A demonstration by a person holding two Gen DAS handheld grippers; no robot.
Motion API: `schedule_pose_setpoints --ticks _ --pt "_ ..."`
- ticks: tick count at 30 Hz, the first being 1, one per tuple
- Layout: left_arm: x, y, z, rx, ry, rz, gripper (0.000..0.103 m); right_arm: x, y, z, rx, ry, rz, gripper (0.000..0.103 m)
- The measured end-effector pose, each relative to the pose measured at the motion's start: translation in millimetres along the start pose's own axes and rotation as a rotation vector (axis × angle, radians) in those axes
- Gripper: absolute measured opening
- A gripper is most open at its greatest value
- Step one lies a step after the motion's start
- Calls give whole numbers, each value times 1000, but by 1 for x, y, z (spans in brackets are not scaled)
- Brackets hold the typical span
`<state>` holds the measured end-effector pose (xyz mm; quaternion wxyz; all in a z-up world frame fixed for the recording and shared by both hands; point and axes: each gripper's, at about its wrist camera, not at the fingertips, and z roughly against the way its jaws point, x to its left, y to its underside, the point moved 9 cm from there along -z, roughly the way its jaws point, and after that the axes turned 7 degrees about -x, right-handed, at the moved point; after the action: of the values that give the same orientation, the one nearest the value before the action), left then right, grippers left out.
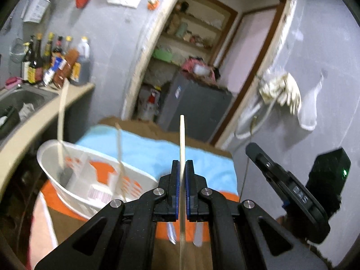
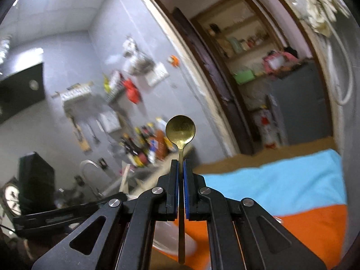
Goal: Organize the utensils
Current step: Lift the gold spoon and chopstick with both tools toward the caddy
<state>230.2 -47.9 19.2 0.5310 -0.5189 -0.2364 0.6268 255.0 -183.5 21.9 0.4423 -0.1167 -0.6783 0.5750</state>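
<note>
The left gripper [image 1: 182, 165] points forward and slightly downward, its jaws clamped nearly together. The right gripper [image 2: 180, 165] points almost level, jaws likewise pinched, beside the left.

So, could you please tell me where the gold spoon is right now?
The gold spoon is clamped by its handle in the right gripper, bowl end up in the right wrist view, raised above the blue and orange cloth.

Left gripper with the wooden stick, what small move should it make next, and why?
Probably swing left and down toward the white tub. The left gripper is shut on the wooden stick, held clear above the table, and two similar wooden utensils already stand in that tub.
</note>
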Motion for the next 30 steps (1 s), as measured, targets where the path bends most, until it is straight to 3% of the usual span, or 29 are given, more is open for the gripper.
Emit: schedule_pose_setpoints --ticks 6,13,19,30 --pt "42 -57 15 -139 -37 3 2 44 -13 -31 -103 -97 -29 2" --pt "109 -103 14 -269 -103 8 2 57 1 -68 -129 -76 -39 2" --pt "147 -115 11 -330 -135 17 2 60 25 -82 -111 -45 -28 2" --pt "168 -96 1 -389 -164 -30 2 70 61 -85 -84 20 106 2"
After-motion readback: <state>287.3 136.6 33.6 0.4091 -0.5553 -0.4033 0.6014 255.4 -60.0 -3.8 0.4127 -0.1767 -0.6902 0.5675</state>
